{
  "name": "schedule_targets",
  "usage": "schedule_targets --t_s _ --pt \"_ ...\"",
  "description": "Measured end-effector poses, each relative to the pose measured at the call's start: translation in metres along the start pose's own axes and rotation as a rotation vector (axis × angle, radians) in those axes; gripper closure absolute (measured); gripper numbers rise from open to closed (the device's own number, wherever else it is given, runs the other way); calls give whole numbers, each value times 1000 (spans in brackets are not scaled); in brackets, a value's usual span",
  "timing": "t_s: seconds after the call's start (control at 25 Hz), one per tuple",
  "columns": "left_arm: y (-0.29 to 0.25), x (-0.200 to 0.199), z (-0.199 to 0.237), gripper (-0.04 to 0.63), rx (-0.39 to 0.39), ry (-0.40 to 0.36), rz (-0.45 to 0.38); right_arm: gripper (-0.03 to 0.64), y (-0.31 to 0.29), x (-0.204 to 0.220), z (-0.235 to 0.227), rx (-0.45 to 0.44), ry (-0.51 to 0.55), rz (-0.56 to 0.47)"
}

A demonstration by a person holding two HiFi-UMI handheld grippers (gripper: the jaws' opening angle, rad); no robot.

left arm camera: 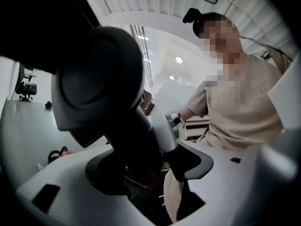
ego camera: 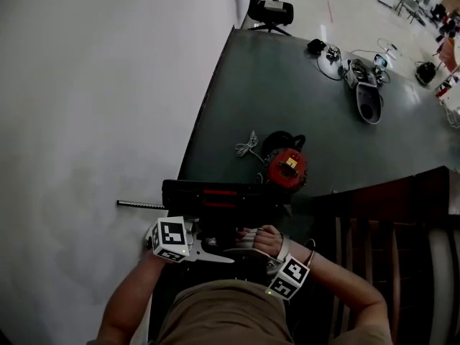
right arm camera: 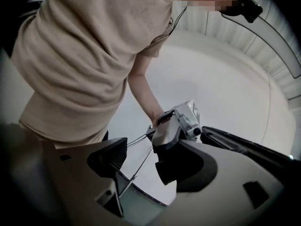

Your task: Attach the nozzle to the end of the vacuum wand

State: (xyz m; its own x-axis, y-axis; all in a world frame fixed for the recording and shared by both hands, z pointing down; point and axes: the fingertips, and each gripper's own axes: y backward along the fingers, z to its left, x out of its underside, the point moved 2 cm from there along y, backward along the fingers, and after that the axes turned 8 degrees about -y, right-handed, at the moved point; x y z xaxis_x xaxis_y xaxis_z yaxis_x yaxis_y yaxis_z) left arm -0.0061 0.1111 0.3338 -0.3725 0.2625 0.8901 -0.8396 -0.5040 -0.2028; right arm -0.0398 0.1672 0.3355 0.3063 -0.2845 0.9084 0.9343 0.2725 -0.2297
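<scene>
Head view: the nozzle (ego camera: 215,196) sits at the near edge of the table (ego camera: 302,113), with a ribbed rod (ego camera: 140,205), perhaps the wand, jutting left. Left gripper view: your left gripper (left arm camera: 146,166) clamps the nozzle's neck. Right gripper view: your right gripper (right arm camera: 146,161) gapes wide and empty. Next, you probably need to bring the wand to the neck and line them up.

The nozzle (ego camera: 215,192) is a wide, flat black floor head with a red strip along its top. It sits crosswise just on the near side of the red vacuum body (ego camera: 287,167), reaching well past it to the left. Its thick black neck (left arm camera: 136,140), topped by a rounded grey swivel joint (left arm camera: 96,86), is gripped in the left gripper (left arm camera: 148,166). A thin dark ridged rod (ego camera: 140,205) juts from the head's left end; whether this is the wand cannot be told.
</scene>
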Motion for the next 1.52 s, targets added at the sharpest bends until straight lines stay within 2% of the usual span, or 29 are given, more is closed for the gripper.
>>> schedule_targets --t_s 0.16,0.28,0.36,0.48,0.56,0.72,0.8,0.92,1.04,1.16,1.28,1.36,1.52 --pt "-2 -32 -12 291 -47 -137 56 316 17 -20 -7 -31 104 59" --pt "-1 -63 -20 295 -56 -199 25 313 33 -43 -21 -39 156 85" --pt "-2 -74 -20 296 -76 -245 26 313 41 -45 -29 -52 250 139" --pt "-3 -88 -23 296 -118 -370 58 314 47 -45 -38 -52 445 225" --pt "7 -110 -28 298 -111 -421 10 314 49 -62 -50 -55 497 251" --pt "16 -159 -40 299 -52 -485 -146 313 68 -99 -74 -90 491 292" --pt "14 -173 -44 298 -41 -534 -171 313 76 -111 -85 -92 626 360" --pt "5 -189 -50 298 -54 -628 -145 313 94 -121 -95 -137 866 495" --pt "1 -203 -59 298 -58 -711 -147 313 106 -128 -98 -163 989 544" --pt "5 -216 -75 298 -56 -795 -153 313 104 -145 -94 -145 906 493" --pt "11 -226 -82 308 -46 -820 -126 313 104 -153 -94 -127 767 427" --pt "13 -226 -84 331 -10 -797 -121 313 102 -155 -93 -119 702 434" --pt "12 -218 -101 406 77 -691 -108 313 108 -171 -80 -151 494 497"
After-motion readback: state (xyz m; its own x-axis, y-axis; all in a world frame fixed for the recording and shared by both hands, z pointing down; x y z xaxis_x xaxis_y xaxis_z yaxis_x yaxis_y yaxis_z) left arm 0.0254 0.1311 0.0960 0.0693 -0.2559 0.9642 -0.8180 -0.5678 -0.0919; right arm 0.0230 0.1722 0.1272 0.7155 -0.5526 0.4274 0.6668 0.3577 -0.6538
